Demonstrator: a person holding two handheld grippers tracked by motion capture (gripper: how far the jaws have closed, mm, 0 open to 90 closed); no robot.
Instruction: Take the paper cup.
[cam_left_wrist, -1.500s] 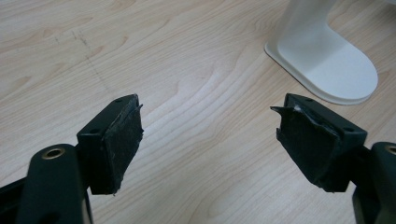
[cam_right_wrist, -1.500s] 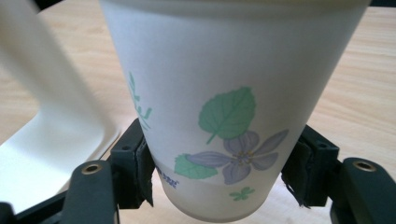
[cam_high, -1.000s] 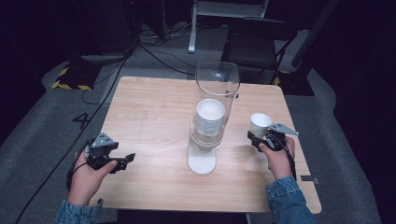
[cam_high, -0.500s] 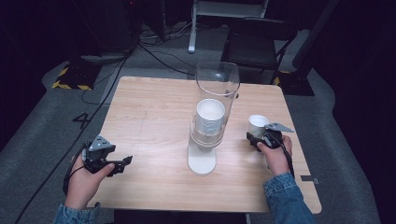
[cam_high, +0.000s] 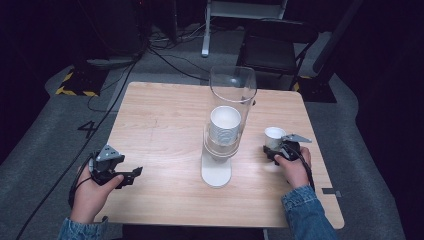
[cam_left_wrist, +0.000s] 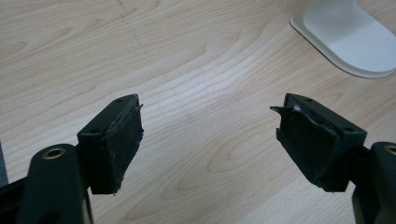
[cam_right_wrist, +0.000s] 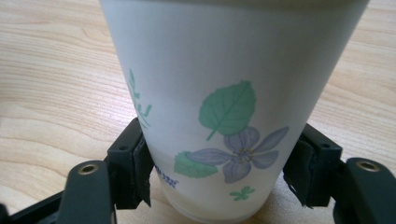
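Note:
A white paper cup (cam_right_wrist: 224, 93) printed with green leaves and a purple flower stands upright on the wooden table (cam_high: 160, 130), right of the dispenser. My right gripper (cam_right_wrist: 219, 172) is shut on its lower part, a pad pressing on each side. From above, the cup (cam_high: 274, 134) sits just beyond my right gripper (cam_high: 273, 149). A clear tube dispenser (cam_high: 231, 90) on a white base (cam_high: 216, 172) holds a stack of cups (cam_high: 225, 125) at the table's middle. My left gripper (cam_high: 134, 173) rests open near the front left, and in its own view the left gripper (cam_left_wrist: 210, 135) has bare wood between its jaws.
The dispenser's white base (cam_left_wrist: 345, 37) lies ahead and right of the left gripper. A black chair (cam_high: 277, 45) and cables (cam_high: 165, 55) sit on the floor beyond the table's far edge. The table's right edge runs close to my right hand.
My right gripper has come down a little with the cup, which now sits lower and slightly further left. The left gripper has stayed put.

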